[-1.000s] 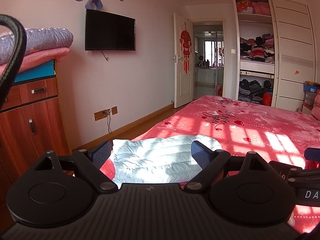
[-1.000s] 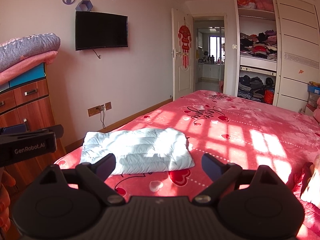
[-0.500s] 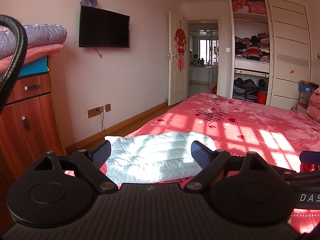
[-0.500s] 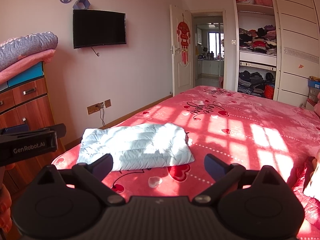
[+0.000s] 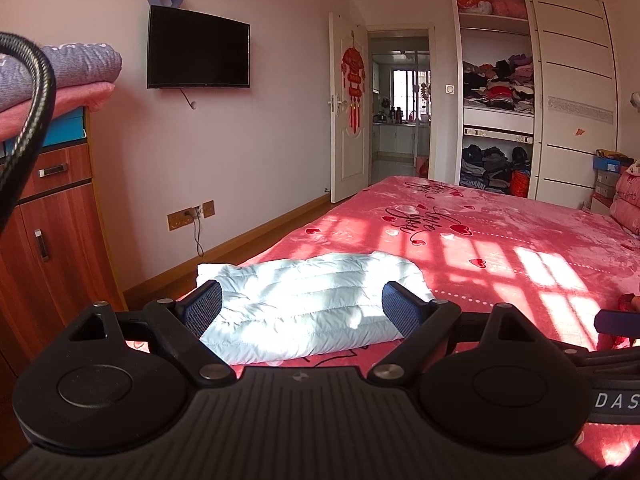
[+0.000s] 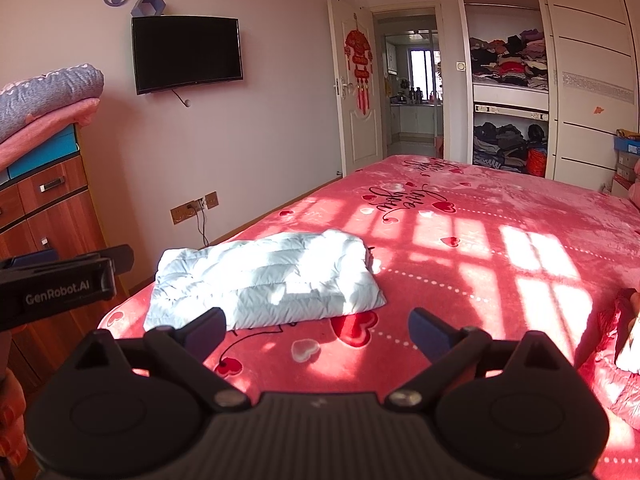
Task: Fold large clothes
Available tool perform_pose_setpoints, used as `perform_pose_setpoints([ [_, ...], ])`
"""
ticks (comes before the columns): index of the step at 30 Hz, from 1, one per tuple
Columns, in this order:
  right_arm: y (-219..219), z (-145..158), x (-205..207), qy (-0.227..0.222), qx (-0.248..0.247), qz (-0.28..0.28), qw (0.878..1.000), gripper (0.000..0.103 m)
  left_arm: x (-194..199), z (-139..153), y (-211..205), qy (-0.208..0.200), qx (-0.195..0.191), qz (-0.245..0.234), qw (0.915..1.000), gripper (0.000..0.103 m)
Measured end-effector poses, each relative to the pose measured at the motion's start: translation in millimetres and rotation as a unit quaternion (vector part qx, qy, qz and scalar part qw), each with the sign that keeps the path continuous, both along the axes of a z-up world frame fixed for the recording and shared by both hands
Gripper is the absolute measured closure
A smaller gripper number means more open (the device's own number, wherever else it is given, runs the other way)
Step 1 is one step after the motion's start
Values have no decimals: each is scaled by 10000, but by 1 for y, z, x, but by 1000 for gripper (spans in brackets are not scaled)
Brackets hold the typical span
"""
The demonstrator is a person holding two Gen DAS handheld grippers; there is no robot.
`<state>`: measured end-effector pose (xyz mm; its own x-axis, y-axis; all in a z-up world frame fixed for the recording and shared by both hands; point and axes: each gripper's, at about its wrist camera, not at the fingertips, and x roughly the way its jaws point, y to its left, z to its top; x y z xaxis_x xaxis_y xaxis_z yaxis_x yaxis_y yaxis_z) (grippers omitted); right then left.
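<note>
One folded pale blue puffer jacket (image 6: 264, 280) lies flat on the red heart-print bedspread (image 6: 480, 248), close to the bed's near left corner. Its left edge sits just inside the side of the bed that faces the wall with the television (image 6: 187, 53); its near edge runs close to the foot of the bed. To its right the bedspread stretches wide and sunlit toward the wardrobe (image 6: 508, 72), with only a rumpled red bundle (image 6: 624, 344) at the far right edge. Between bed and wall runs a narrow strip of wooden floor (image 5: 256, 248), and a wooden dresser (image 5: 52, 240) stands at the left, stacked with folded blankets (image 6: 44, 100).

The left gripper (image 5: 301, 310) hangs over the jacket's near edge, jaws spread wide and empty, its fingers (image 5: 204, 308) not visibly touching the fabric. The right gripper (image 6: 316, 330) hovers just right of it, over bare bedspread near the jacket's near right corner, jaws likewise released and holding nothing.
</note>
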<state>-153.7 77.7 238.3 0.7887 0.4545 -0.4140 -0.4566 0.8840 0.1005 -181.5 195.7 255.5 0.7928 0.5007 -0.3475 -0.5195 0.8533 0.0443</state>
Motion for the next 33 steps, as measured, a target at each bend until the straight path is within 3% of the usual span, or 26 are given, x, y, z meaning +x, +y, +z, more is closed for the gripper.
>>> perform_pose_setpoints([
  [11,-14,-13,11,117,94,-103,9998,5,7,-4,-2,82,127,-52,9999,0],
  [19,-41,-25,22,140,286,-322,9990,5,25,-13,-14,226,-7,-415,9989,0],
  [26,-97,-41,41,86,495,-1101,9927,5,56,-24,-41,344,-96,-1043,9939,0],
  [33,-166,-87,74,111,302,-2251,9738,4,107,-57,-96,531,-328,-2006,9777,0],
])
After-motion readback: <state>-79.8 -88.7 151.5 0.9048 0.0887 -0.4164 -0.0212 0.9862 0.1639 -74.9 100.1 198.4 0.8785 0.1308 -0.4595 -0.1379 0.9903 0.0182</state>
